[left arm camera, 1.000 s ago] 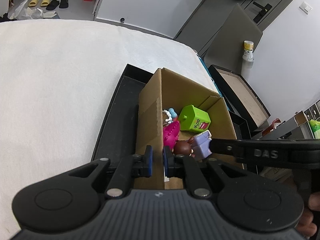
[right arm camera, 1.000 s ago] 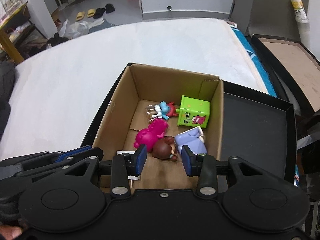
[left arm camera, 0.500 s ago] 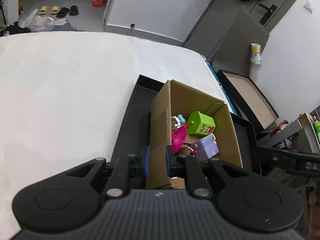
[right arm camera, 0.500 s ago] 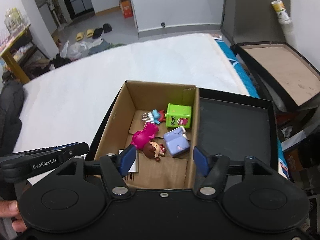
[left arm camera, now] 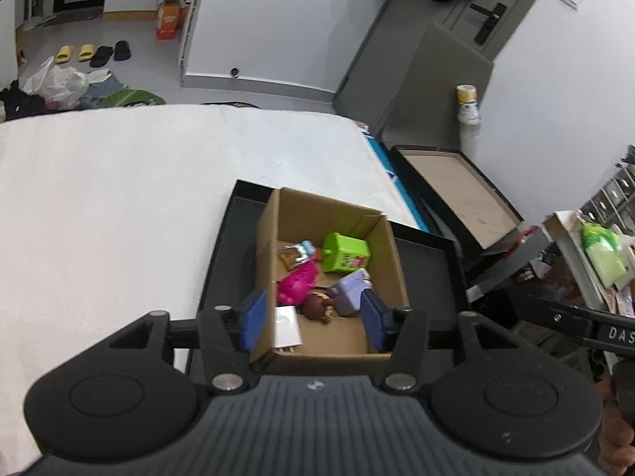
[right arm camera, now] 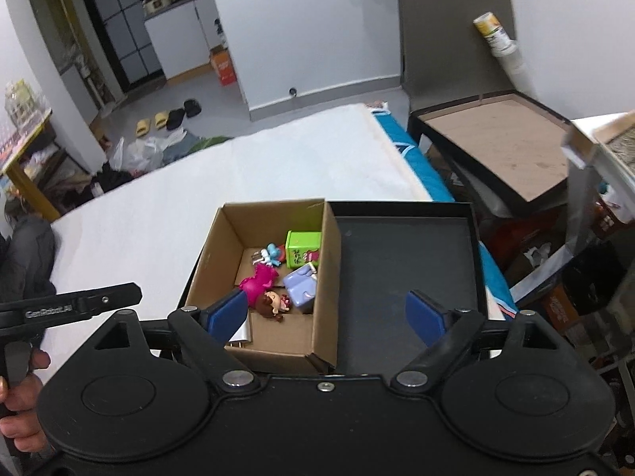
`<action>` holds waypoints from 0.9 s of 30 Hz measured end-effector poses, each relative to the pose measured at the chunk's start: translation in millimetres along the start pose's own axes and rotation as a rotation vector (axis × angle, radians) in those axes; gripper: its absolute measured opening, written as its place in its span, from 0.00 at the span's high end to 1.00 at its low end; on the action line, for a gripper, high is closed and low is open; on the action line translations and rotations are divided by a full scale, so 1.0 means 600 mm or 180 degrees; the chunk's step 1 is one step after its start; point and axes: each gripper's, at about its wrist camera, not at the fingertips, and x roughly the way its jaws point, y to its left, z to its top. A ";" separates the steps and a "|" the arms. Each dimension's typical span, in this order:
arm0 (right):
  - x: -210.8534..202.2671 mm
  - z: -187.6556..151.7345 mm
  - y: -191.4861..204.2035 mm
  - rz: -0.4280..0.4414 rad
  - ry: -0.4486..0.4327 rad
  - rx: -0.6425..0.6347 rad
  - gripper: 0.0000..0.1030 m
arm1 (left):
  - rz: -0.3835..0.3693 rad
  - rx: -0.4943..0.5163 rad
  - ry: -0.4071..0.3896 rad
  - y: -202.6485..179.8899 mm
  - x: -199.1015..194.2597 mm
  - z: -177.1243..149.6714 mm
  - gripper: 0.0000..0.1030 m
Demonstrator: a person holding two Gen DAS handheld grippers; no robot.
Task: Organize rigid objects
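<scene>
Left claw [left arm camera: 310, 323]: I see both blue pads apart and the jaws opening; nothing is between them, and the box sits below.
Right claw [right arm camera: 325, 315]: wide, jaws opening, nothing gripped; I read it as above the box's near wall and the tray.
Cardboard box [right arm camera: 325, 317]: open-topped, standing in the left part of the black tray [right arm camera: 401, 261], near the bed's right edge.
Bed [left arm camera: 119, 198]: white top, bare apart from tray and box.
Green cube toy [right arm camera: 302, 249]: far right corner of the box.
Lilac block [right arm camera: 301, 286]: against the right wall, just nearer than the cube.
Pink toy [right arm camera: 260, 279]: mid-floor, touching the brown-haired doll [right arm camera: 274, 303].
Blue figure [right arm camera: 273, 253]: far side, beside the cube.
White charger [left arm camera: 286, 327]: near left corner.
Hand [right arm camera: 18, 400]: grips the other handle at my frame's lower left.
</scene>
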 end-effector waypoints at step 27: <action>-0.207 -0.066 -0.029 -0.0275 -0.0795 0.0284 0.00 | -0.0260 0.0674 -0.0556 -0.145 -0.217 -0.051 0.01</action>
